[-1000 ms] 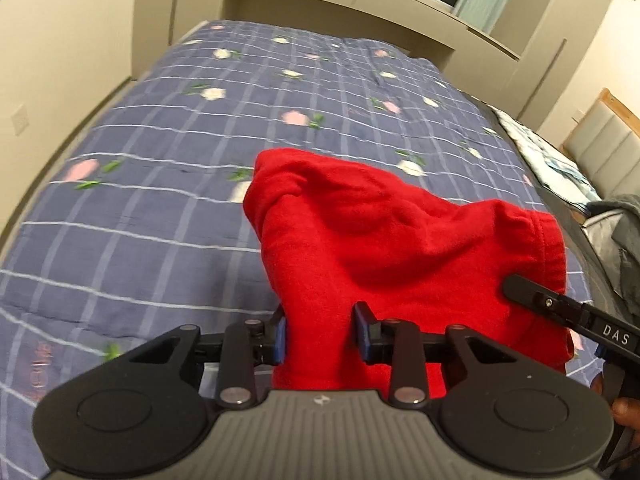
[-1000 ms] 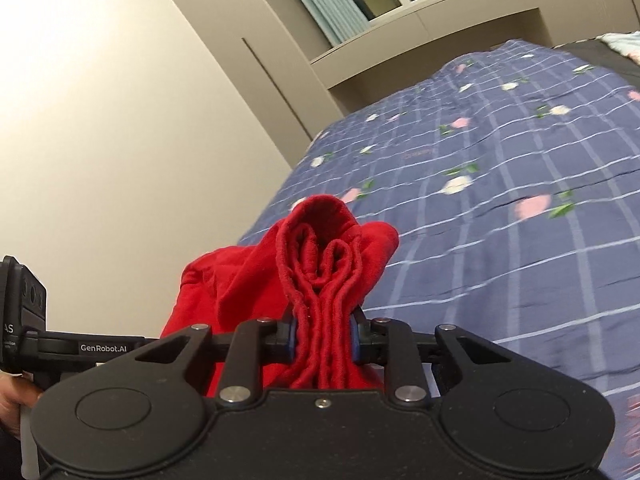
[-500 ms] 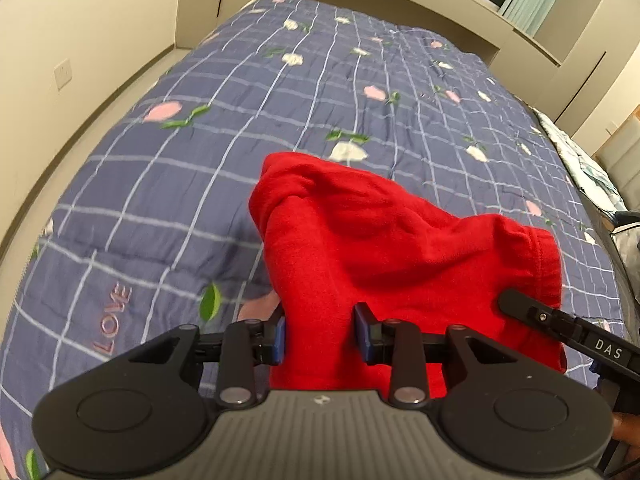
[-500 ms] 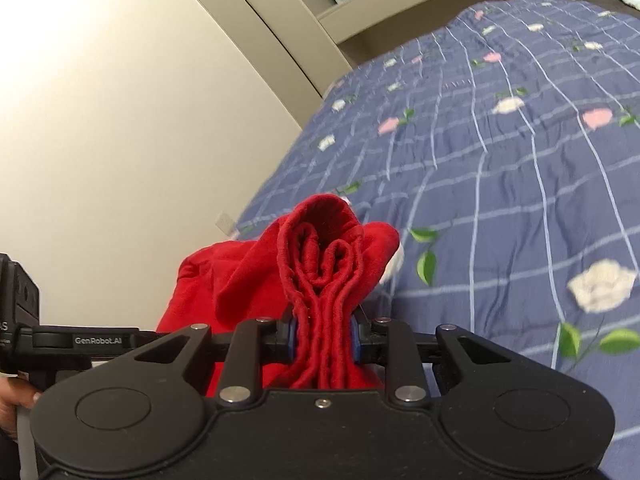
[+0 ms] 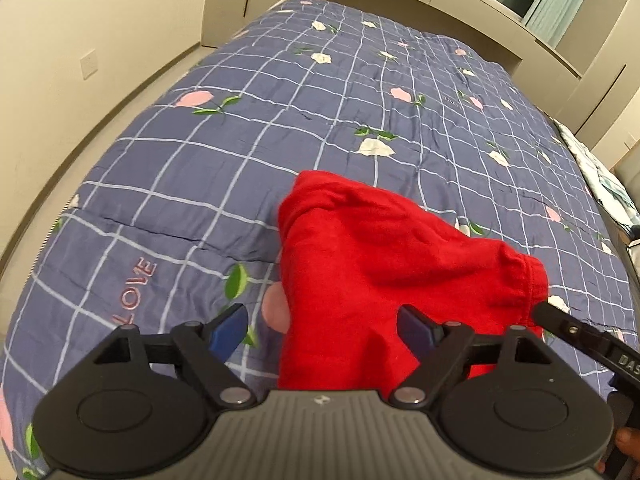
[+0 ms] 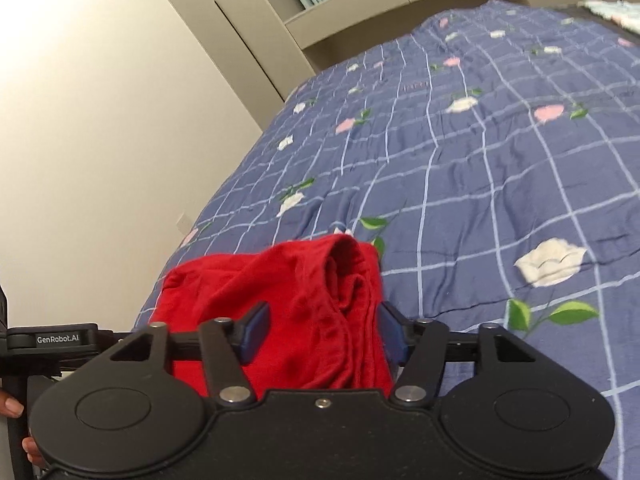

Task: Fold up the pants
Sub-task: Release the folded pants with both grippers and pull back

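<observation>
The red pants [image 5: 384, 264] lie bunched in a folded heap on the blue checked bedspread [image 5: 280, 120], near its front edge. My left gripper [image 5: 324, 330] is open, its blue pads wide apart, with the near end of the pants lying between them. In the right wrist view the pants [image 6: 304, 300] show their gathered waistband folds. My right gripper [image 6: 320, 330] is open too, its pads standing clear on either side of the cloth. Each gripper's arm shows at the edge of the other's view.
The bedspread [image 6: 480, 160] with flower prints stretches far ahead. A beige wall [image 5: 80, 40] and floor strip run along the left side. Cabinets [image 6: 248, 20] and a window stand at the bed's far end. A second bed [image 5: 600, 172] is at the far right.
Both grippers have opened and let go of the red pants, which have dropped onto the bedspread. Both have lowered toward the bed.
</observation>
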The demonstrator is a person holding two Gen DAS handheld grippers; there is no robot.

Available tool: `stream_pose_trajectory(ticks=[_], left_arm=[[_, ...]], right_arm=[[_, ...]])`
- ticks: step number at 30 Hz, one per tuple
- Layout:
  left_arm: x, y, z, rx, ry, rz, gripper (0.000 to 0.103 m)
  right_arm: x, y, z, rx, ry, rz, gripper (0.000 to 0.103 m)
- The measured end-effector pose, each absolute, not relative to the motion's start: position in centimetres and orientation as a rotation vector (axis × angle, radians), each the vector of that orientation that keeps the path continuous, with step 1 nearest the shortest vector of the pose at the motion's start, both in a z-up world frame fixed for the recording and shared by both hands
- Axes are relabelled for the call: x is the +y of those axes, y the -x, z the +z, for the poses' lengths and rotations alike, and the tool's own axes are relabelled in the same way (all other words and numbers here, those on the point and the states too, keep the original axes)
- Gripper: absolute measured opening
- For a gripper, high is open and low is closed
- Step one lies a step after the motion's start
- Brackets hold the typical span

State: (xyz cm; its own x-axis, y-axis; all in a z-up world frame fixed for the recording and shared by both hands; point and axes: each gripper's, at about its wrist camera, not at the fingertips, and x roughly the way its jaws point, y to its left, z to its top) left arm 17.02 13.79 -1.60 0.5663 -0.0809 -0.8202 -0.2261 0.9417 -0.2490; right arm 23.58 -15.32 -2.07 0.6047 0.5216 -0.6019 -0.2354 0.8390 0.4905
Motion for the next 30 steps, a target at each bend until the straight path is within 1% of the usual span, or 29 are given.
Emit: stream_pose_trajectory(ticks=[4, 5, 10, 12, 16, 21, 30], left_arm=[[13.9, -15.8, -0.7, 0.936, 0.354, 0.101, 0.098], [13.9, -15.4, -0.4, 0.922, 0.353, 0.106, 0.102], [13.3, -13.1, 1.3, 0.853, 0.297, 0.161, 0.102], [13.0, -11.9, 2.0, 0.821, 0.266, 0.174, 0.102], [12.2, -8.6, 2.8, 0.750, 0.203, 0.190, 0.102], [11.3, -5.0, 2.9, 0.716, 0.169, 0.202, 0.102], [10.0, 0.5, 2.9, 0.634, 0.146, 0.199, 0.103]], right_arm=[[-15.1, -22.4, -0.6, 0.756, -0.344, 0.460, 0.082], [-15.1, -21.9, -0.2, 0.741, -0.332, 0.462, 0.084], [-14.4, -19.6, 1.8, 0.666, -0.259, 0.478, 0.098], [-14.2, -18.4, 2.6, 0.639, -0.238, 0.480, 0.101], [-14.0, -15.5, 3.9, 0.601, -0.227, 0.479, 0.102], [-13.6, -11.3, 5.2, 0.549, -0.203, 0.471, 0.102], [-12.8, -4.9, 5.6, 0.489, -0.106, 0.444, 0.102]])
